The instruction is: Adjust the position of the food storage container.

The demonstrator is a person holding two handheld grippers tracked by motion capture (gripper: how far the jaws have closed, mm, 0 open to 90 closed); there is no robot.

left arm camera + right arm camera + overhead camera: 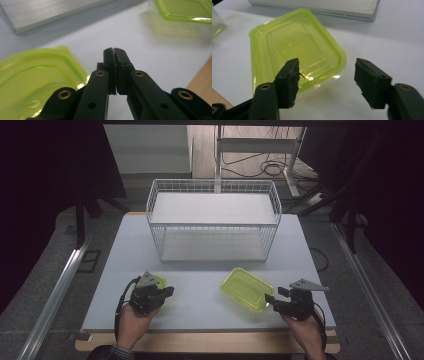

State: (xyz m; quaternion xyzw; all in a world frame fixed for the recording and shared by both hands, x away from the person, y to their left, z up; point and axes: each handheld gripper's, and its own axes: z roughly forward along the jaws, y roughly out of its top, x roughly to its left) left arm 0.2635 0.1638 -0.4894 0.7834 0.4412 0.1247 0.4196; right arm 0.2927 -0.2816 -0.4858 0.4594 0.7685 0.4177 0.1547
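Lidded lime-green plastic box [246,289] resting on pale bench [200,270], near right claw [327,82] (jaws spread, corner between them, not yet touching). Left claw [115,53] pressed together, empty. Probably light, stiff, slick; best pinched at the rim.

In the left gripper view we see the shallow yellow-green plastic container [37,77] cut off at the left and bottom edges, partly behind the left hand-held gripper [114,51]. Beyond that gripper, the lidded yellow-green plastic box [182,12] is blurred and cropped at the top and right edges.
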